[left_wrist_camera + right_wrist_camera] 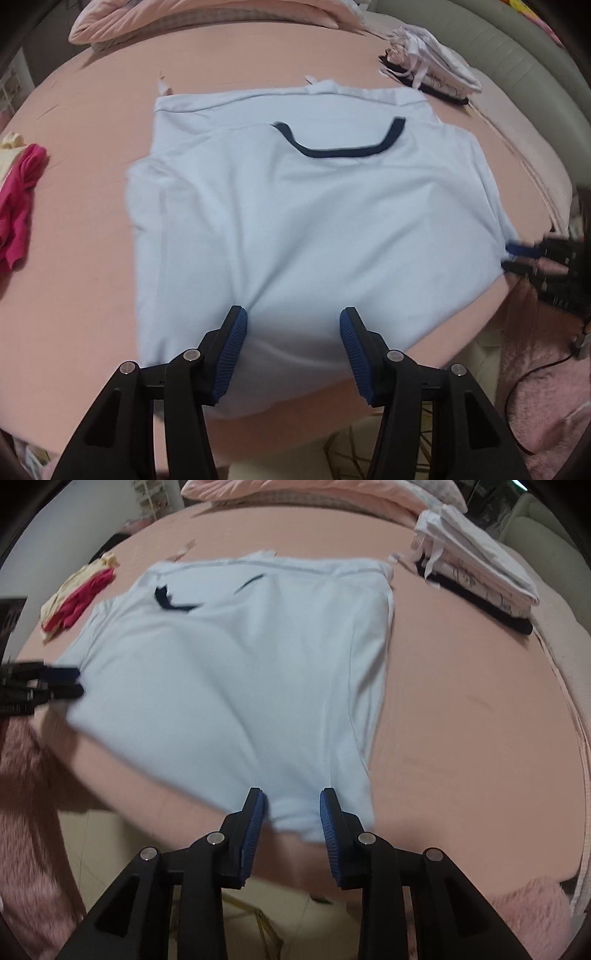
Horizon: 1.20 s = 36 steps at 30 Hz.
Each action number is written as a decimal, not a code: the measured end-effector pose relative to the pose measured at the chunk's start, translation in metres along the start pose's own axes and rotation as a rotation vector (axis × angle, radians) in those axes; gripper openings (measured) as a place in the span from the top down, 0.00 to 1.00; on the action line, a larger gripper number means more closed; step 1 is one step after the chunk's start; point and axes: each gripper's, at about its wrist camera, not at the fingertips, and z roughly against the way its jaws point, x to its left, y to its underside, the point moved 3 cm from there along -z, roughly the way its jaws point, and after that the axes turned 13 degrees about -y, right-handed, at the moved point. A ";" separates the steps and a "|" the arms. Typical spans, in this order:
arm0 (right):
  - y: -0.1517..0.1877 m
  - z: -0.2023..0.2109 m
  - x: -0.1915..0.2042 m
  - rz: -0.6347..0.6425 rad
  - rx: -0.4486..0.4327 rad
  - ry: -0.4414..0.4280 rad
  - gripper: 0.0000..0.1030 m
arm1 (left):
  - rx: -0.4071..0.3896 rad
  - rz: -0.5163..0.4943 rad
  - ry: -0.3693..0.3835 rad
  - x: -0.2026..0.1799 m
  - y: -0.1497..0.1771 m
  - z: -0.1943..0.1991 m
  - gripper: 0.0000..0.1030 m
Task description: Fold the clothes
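A light blue T-shirt (314, 221) (240, 664) with a dark navy neckband (340, 149) lies folded on the pink bed sheet (92, 295) (461, 701), its near hem hanging over the bed's front edge. My left gripper (293, 317) points down at the near hem, open, with fabric between its blue pads but not pinched. My right gripper (291, 797) stands open over the other near corner, the cloth loose between its pads. Each gripper also shows at the shirt's side in the other view: right gripper (513, 256), left gripper (72, 683).
A stack of folded white and dark clothes (432, 66) (476, 579) sits at the back right. A magenta garment (22, 199) (85, 602) lies at the left. Pink bedding (207, 18) is piled at the back. A fluffy pink rug (546, 369) covers the floor below.
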 end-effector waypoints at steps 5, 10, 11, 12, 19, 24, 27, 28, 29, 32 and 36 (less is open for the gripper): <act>-0.034 0.026 0.008 -0.001 -0.101 0.021 0.68 | -0.136 0.018 0.014 -0.010 -0.031 0.014 0.52; -0.082 0.003 0.020 -0.044 -0.175 0.003 0.68 | -0.069 -0.034 -0.054 -0.049 -0.040 -0.023 0.52; -0.087 -0.009 0.024 -0.029 -0.152 0.025 0.68 | -0.034 -0.040 -0.063 -0.048 -0.033 -0.031 0.52; -0.085 -0.020 0.024 -0.013 -0.120 0.041 0.68 | -0.035 -0.042 -0.055 -0.044 -0.025 -0.031 0.52; -0.030 0.015 -0.032 -0.103 -0.126 0.054 0.57 | -0.045 0.081 -0.009 0.023 0.019 0.006 0.52; -0.012 0.062 -0.070 -0.316 -0.249 0.062 0.55 | -0.100 0.306 -0.095 0.070 0.028 0.030 0.52; -0.009 0.054 -0.055 -0.298 -0.222 -0.001 0.54 | -0.018 0.458 -0.159 0.096 0.046 0.022 0.52; -0.007 0.047 -0.049 -0.292 -0.209 -0.010 0.54 | -0.005 0.518 -0.157 0.103 0.053 0.018 0.52; -0.004 0.039 -0.044 -0.288 -0.190 -0.001 0.54 | -0.001 0.569 -0.137 0.107 0.060 0.016 0.52; -0.001 0.018 -0.035 -0.259 -0.141 0.067 0.54 | -0.019 0.590 -0.083 0.101 0.069 0.016 0.52; -0.006 0.007 -0.033 -0.241 -0.128 0.121 0.53 | -0.009 0.478 -0.095 0.075 0.062 0.009 0.52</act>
